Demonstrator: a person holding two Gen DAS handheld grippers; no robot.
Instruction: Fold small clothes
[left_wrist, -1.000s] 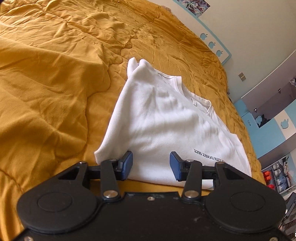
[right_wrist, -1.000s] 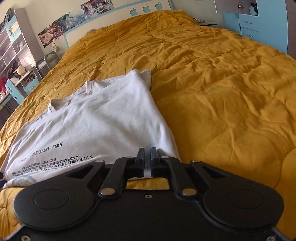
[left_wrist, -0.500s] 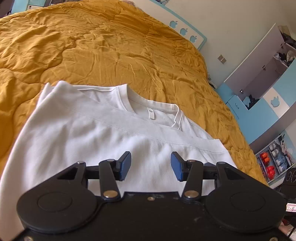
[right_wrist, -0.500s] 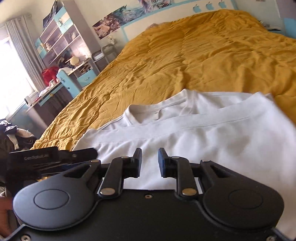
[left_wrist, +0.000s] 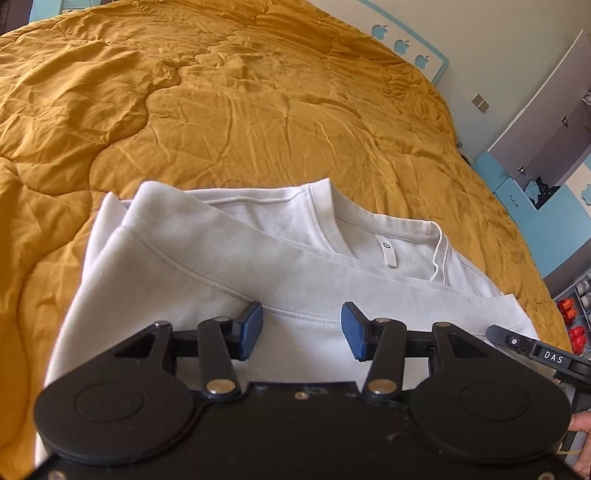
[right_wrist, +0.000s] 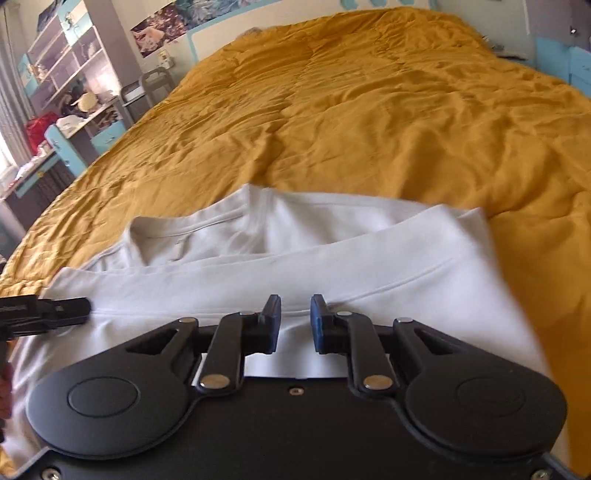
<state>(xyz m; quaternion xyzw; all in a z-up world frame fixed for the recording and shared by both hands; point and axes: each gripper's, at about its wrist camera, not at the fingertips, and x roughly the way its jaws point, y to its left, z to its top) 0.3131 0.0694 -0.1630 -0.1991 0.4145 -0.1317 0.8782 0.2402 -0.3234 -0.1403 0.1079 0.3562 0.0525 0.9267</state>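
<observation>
A white shirt (left_wrist: 207, 273) lies on a bed covered by a wrinkled mustard-yellow quilt (left_wrist: 240, 110). The shirt sits at the near edge of the quilt, closest to you, with most of the quilt stretching away beyond it. The shirt is folded over on itself: a hemmed edge of the upper layer runs across it, and past that edge the collar (left_wrist: 369, 221) with a small white label (left_wrist: 388, 254) lies uncovered, on the side of the shirt farther from you.

Your left hand-held gripper (left_wrist: 301, 330) sits low over the near part of the shirt. Its blue-padded fingers (left_wrist: 250, 328) are spread wide apart, with white cloth showing between them, and they hold nothing. At the right side of the shirt in this view, the tip of your other tool shows as a black bar marked "DAS".

Your right hand-held gripper (right_wrist: 295, 325) is also low over the near part of the shirt, toward its right side. Its fingers (right_wrist: 271, 325) stand a narrow gap apart and grip nothing; the shirt's hem line passes just beyond their tips. The shirt's right edge (right_wrist: 491, 258) meets the quilt (right_wrist: 369, 110) here.

Beyond the far left corner of the bed stand shelves (right_wrist: 70, 70) crowded with small items. Blue cabinets (left_wrist: 532, 192) stand past the bed's right side.
</observation>
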